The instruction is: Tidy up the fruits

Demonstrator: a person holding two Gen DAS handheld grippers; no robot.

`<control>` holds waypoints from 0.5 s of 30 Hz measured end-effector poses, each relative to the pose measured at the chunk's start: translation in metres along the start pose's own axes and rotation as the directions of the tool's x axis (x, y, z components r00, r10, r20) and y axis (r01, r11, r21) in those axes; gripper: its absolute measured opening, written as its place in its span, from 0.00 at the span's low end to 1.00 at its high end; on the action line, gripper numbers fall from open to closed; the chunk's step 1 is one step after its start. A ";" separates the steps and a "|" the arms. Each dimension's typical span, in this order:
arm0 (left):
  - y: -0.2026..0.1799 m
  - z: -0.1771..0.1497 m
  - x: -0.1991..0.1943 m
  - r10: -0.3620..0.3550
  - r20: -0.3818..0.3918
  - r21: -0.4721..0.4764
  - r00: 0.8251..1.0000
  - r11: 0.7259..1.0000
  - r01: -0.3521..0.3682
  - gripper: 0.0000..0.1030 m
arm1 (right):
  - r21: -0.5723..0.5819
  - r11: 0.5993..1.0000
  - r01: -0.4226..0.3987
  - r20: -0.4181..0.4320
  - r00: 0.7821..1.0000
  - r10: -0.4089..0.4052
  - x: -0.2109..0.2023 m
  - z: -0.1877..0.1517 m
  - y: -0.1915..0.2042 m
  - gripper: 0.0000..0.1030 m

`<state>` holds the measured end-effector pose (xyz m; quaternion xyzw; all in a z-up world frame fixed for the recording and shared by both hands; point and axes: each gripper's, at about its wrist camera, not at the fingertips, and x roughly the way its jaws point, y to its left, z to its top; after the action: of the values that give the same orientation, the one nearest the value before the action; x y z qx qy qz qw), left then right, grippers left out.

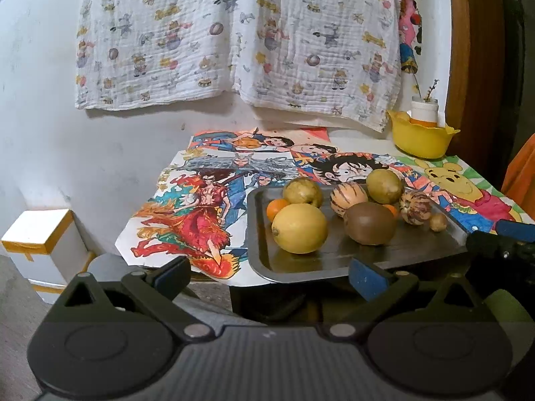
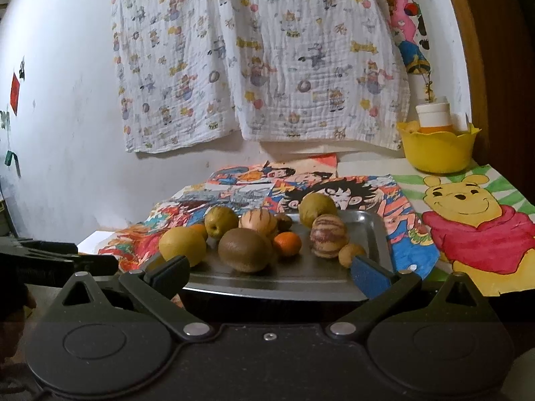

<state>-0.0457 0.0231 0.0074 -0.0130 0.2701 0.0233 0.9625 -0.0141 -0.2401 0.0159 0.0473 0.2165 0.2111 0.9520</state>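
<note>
A metal tray on the table holds several fruits: a yellow lemon, a brown kiwi, two striped melons, two green-yellow round fruits, small oranges and a small tan fruit. My left gripper is open and empty at the tray's near edge. My right gripper is open and empty, also just short of the tray.
Cartoon drawings cover the table. A yellow bowl with a white-capped bottle stands at the back right. A patterned cloth hangs on the wall. A white box sits on the floor at left.
</note>
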 end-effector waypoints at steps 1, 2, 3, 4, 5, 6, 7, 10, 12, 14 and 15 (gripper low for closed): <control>-0.001 0.000 0.000 0.000 0.000 0.004 1.000 1.000 0.000 1.00 | -0.001 1.000 -0.001 -0.002 1.000 0.001 0.000 0.000 0.001 0.99; -0.002 0.000 0.000 0.002 0.000 0.008 1.000 1.000 -0.002 1.00 | -0.002 1.000 -0.003 -0.002 1.000 0.003 0.000 0.000 0.001 0.99; -0.003 0.001 0.000 0.003 0.001 0.012 1.000 1.000 -0.003 1.00 | -0.002 1.000 -0.002 -0.002 1.000 0.002 0.000 0.000 0.001 0.99; -0.004 0.001 0.001 0.004 0.001 0.015 1.000 1.000 -0.004 1.00 | -0.002 1.000 -0.002 -0.002 1.000 0.002 0.001 0.000 0.002 0.99; -0.003 0.001 0.001 0.004 0.000 0.017 1.000 1.000 -0.004 1.00 | -0.002 1.000 -0.003 -0.004 1.000 0.003 0.001 0.000 0.002 0.99; -0.003 0.001 0.001 0.004 -0.001 0.017 1.000 1.000 -0.004 1.00 | -0.004 1.000 -0.004 -0.008 1.000 0.004 0.001 -0.001 0.002 0.99; -0.004 0.001 0.001 0.005 -0.002 0.014 1.000 1.000 -0.005 1.00 | -0.005 1.000 -0.006 -0.010 1.000 0.006 0.002 0.000 0.002 0.99; -0.002 0.000 0.002 0.006 -0.008 0.006 1.000 1.000 -0.006 1.00 | -0.009 1.000 -0.008 -0.021 1.000 0.008 0.005 0.000 0.003 0.99; -0.002 0.000 0.004 0.005 -0.013 0.002 1.000 1.000 -0.005 1.00 | -0.010 1.000 -0.011 -0.027 1.000 0.011 0.007 0.000 0.003 0.99; 0.000 0.000 0.005 0.006 -0.017 0.001 1.000 1.000 -0.006 1.00 | -0.012 1.000 -0.012 -0.032 0.999 0.012 0.008 0.000 0.004 0.99; 0.000 0.000 0.006 0.006 -0.018 0.002 1.000 1.000 -0.006 1.00 | -0.014 1.000 -0.012 -0.034 0.999 0.012 0.008 0.000 0.004 0.99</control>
<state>-0.0410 0.0233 0.0044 -0.0116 0.2790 0.0261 0.9599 -0.0086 -0.2333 0.0131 0.0385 0.2311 0.2190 0.9472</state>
